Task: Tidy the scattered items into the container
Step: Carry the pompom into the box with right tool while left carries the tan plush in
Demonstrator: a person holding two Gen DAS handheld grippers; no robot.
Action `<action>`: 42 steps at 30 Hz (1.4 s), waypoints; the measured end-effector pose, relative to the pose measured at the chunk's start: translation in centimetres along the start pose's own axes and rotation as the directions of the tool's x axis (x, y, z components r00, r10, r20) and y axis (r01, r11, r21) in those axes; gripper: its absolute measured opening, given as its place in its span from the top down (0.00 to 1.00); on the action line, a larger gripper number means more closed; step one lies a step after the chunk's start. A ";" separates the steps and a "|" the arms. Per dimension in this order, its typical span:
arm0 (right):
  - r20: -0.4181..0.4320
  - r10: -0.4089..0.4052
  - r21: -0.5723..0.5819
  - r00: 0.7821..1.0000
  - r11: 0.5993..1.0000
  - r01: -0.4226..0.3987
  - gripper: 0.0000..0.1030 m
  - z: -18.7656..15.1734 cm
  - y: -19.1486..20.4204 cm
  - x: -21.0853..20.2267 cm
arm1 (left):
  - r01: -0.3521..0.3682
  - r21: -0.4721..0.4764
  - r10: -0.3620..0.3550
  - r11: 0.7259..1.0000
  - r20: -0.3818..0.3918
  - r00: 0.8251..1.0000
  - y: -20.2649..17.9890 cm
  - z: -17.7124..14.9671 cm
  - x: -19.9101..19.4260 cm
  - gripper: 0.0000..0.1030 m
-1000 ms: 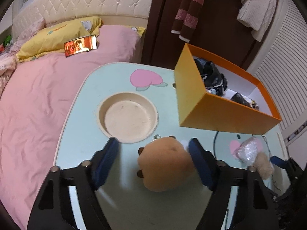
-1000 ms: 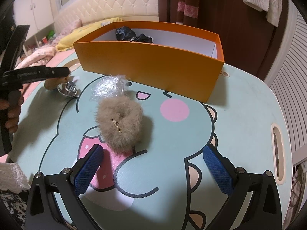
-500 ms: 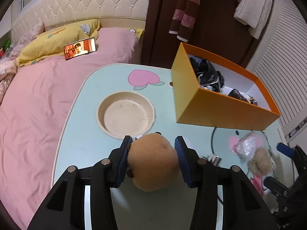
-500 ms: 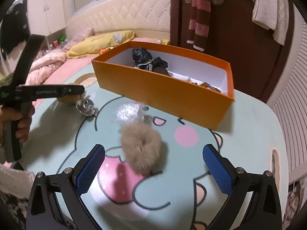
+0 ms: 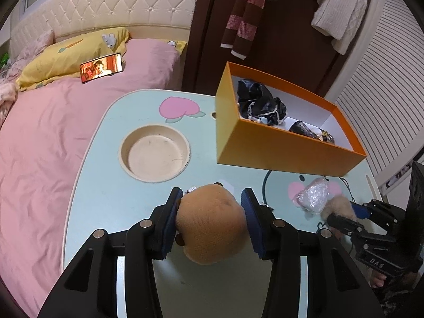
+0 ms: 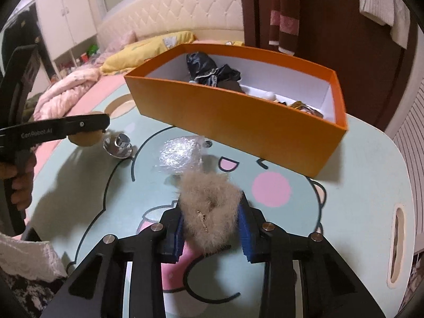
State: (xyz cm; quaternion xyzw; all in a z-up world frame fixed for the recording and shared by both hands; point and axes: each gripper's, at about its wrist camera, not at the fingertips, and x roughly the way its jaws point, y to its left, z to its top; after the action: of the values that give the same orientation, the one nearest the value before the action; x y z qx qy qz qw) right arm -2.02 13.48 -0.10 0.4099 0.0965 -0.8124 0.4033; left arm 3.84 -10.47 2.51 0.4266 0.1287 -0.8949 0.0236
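Orange cardboard forms the open box [image 5: 278,145] at the far right of the pale-green surface [image 5: 111,185], already holding dark crumpled fabric [image 5: 261,103] and a few small trinkets. Near the middle of the surface, the left gripper [image 5: 212,206] has its blue-padded jaws pressed against both sides of a round tan plush toy [image 5: 212,225], which sits on the surface just near of a sunken cream-coloured round well [image 5: 155,156]. To the right, the right gripper [image 6: 212,212] has its jaws closing around a fluffy beige fur scrunchie [image 6: 209,212], the fur bulging between the pads and a small gold charm showing on it. Just far of the scrunchie lies a crinkled clear plastic packet [image 6: 180,153], touching its fur; it lies between the scrunchie and the near wall of the box.

Only the right wrist view shows a shiny metal knob-like piece [image 6: 119,145] lying left of the packet, beside the plush toy; in the left wrist view the toy hides all but a glint of it. That view also shows a hand [image 6: 18,182] on the left tool's handle and a white lace sleeve [image 6: 29,259]. The left wrist view alone gives the pink bed [image 5: 53,132] off the surface's left edge, with a yellow pillow [image 5: 66,55] and a lit phone [image 5: 100,67] on it, plus a striped scarf [image 5: 243,18] hanging on the dark door behind the box.
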 end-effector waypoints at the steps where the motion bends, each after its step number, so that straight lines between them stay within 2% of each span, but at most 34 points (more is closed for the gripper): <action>1: 0.004 0.004 0.015 1.000 1.000 -0.004 0.69 -0.1 -0.3 -0.3 | -0.001 0.002 0.001 1.000 -0.001 1.000 -0.1 0.0 0.0 0.54; 14: 0.061 -0.006 0.093 0.998 0.996 0.000 0.69 0.8 -2.5 -3.0 | 0.053 0.012 -0.054 0.999 0.032 0.998 -1.3 1.4 -1.6 0.54; 19: 0.108 0.030 0.103 0.994 0.994 -0.041 0.69 2.4 -2.6 -4.2 | 0.107 0.044 -0.110 0.993 0.072 0.991 -2.8 3.4 -2.9 0.54; 23: 0.174 0.066 0.085 0.983 0.993 -0.082 0.69 4.6 -2.4 -5.1 | 0.138 0.112 -0.150 0.984 0.104 0.983 -4.9 5.7 -3.1 0.54; 26: 0.201 0.051 0.054 0.978 0.997 -0.063 0.69 6.3 -2.2 -4.9 | 0.149 0.143 -0.163 0.978 0.093 0.982 -6.5 7.3 -1.8 0.54; 31: 0.174 -0.015 0.044 0.985 0.999 0.007 0.69 8.8 -2.8 -2.9 | 0.205 0.137 -0.214 0.969 0.051 0.976 -8.0 9.0 0.5 0.54; 35: 0.130 -0.019 0.086 0.991 0.996 0.008 0.69 9.5 -4.0 -1.4 | 0.193 0.137 -0.198 0.972 0.019 0.980 -8.5 9.8 2.4 0.54; 42: 0.093 -0.029 0.084 0.995 0.996 0.021 0.68 9.8 -4.7 0.0 | 0.182 0.130 -0.181 0.975 -0.020 0.983 -8.9 10.1 4.6 0.54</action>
State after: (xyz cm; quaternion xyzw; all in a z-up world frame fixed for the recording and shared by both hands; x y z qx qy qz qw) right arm -11.22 11.74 5.40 0.3865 0.0485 -0.8391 0.3798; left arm -8.09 -4.09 6.90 0.4174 0.1081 -0.8981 -0.0867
